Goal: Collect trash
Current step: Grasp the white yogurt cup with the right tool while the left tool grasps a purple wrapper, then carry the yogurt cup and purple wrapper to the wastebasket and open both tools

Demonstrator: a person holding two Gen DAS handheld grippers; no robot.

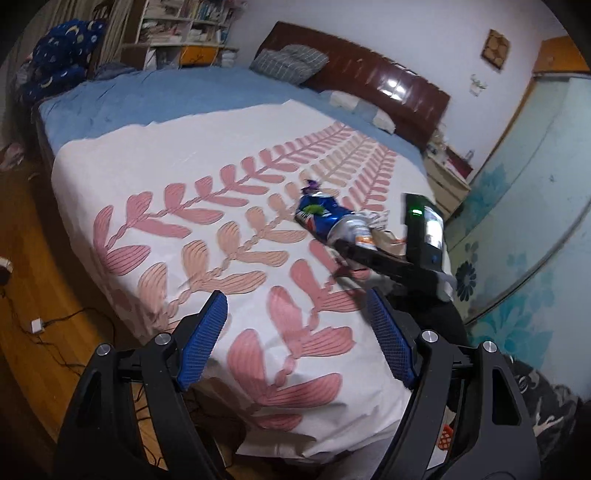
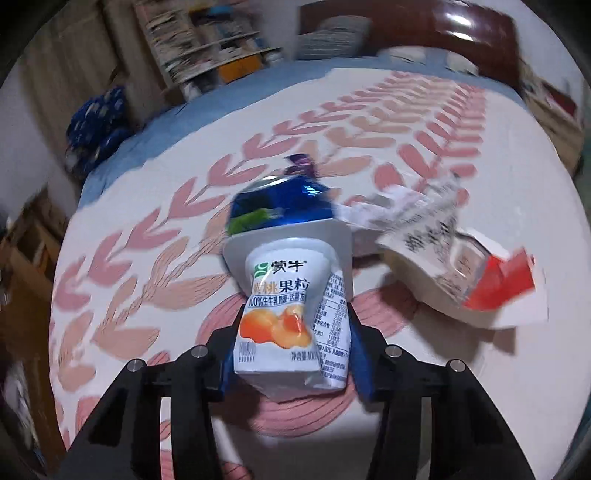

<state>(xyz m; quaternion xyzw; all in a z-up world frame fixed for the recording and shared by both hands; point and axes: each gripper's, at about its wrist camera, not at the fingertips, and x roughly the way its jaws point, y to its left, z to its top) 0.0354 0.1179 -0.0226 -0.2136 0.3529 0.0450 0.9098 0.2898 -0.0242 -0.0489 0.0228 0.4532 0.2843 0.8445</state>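
- Right gripper (image 2: pixel 293 332) pinches a yogurt cup (image 2: pixel 291 314) just above the bed (image 2: pixel 110 295); long axis runs near-to-far, wide rim far.
- Blue can (image 2: pixel 280 206) lies just beyond.
- Left gripper (image 1: pixel 295 332) spread, holding nothing.

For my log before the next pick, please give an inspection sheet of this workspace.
Surface: bed, leaf-print cover over blue sheet.
Job's things: yogurt cup gripped; blue can behind it; crumpled carton to its right; purple wrapper beyond.
Clutter: pillow, blue bundle.
Grippers: left gripper jaws apart, empty; right gripper shut on cup.
Cables: wires and adapter on floor.
Surroundings: bookshelf, headboard.
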